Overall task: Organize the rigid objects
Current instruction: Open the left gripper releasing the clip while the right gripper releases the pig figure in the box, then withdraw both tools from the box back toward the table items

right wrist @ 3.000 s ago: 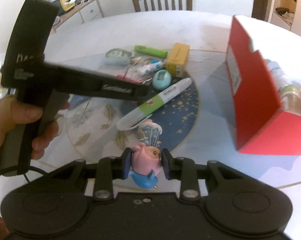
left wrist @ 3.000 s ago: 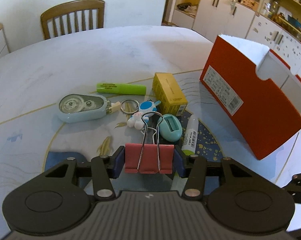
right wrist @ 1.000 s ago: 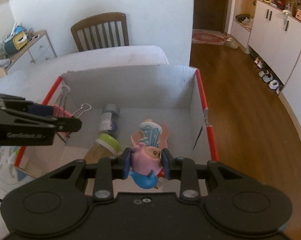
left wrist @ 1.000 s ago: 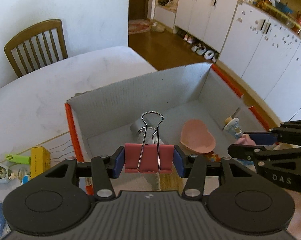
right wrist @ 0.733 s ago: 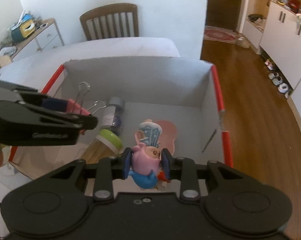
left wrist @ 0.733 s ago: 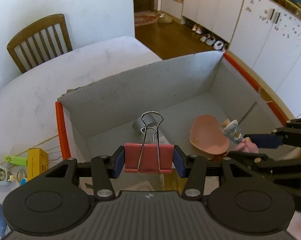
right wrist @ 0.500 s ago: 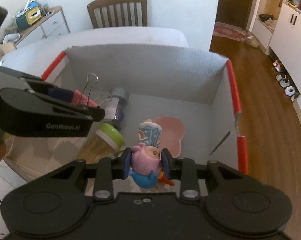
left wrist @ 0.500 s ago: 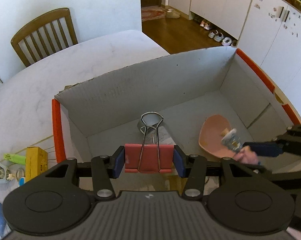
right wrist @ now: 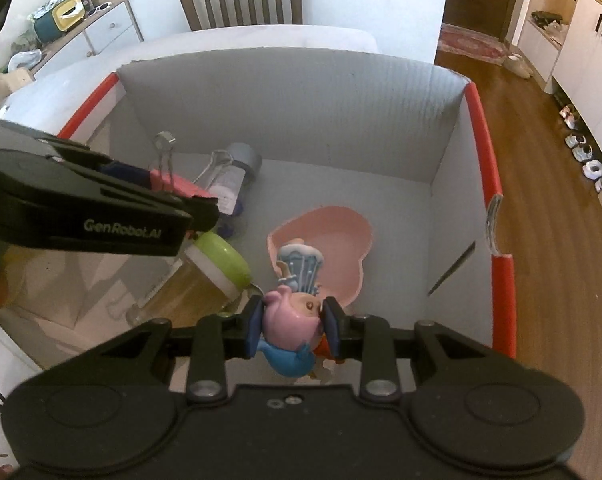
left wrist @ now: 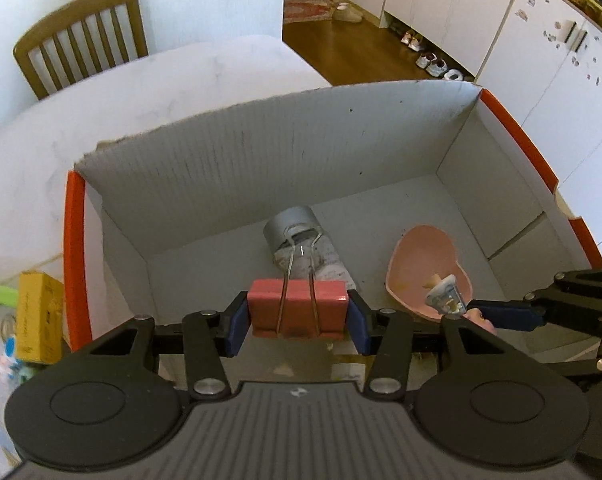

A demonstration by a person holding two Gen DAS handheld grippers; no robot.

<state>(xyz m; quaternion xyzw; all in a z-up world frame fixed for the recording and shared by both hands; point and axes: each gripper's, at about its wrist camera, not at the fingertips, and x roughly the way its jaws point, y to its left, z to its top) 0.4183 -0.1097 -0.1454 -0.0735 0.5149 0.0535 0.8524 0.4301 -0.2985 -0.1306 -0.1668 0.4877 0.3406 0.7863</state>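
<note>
My left gripper (left wrist: 297,316) is shut on a red binder clip (left wrist: 299,308), its wire handles pointing forward over the open red cardboard box (left wrist: 75,240). My right gripper (right wrist: 294,330) is shut on a pink and blue pig figurine (right wrist: 293,320), held over the box's near side. In the right wrist view the left gripper (right wrist: 169,190) and the binder clip (right wrist: 177,184) reach in from the left. In the left wrist view the right gripper (left wrist: 465,312) shows at the right edge with the figurine (left wrist: 445,298). Both hang above the box floor.
On the box floor lie a grey-capped bottle (left wrist: 301,240), a green-lidded jar (right wrist: 217,264) and a pink heart-shaped dish (right wrist: 325,248). A yellow box (left wrist: 37,320) and small items stay on the table left of the box. A wooden chair (left wrist: 81,40) stands behind the table.
Both grippers have sunk toward the box opening, so the box now fills more of each view. The binder clip and the figurine stay gripped as before.
</note>
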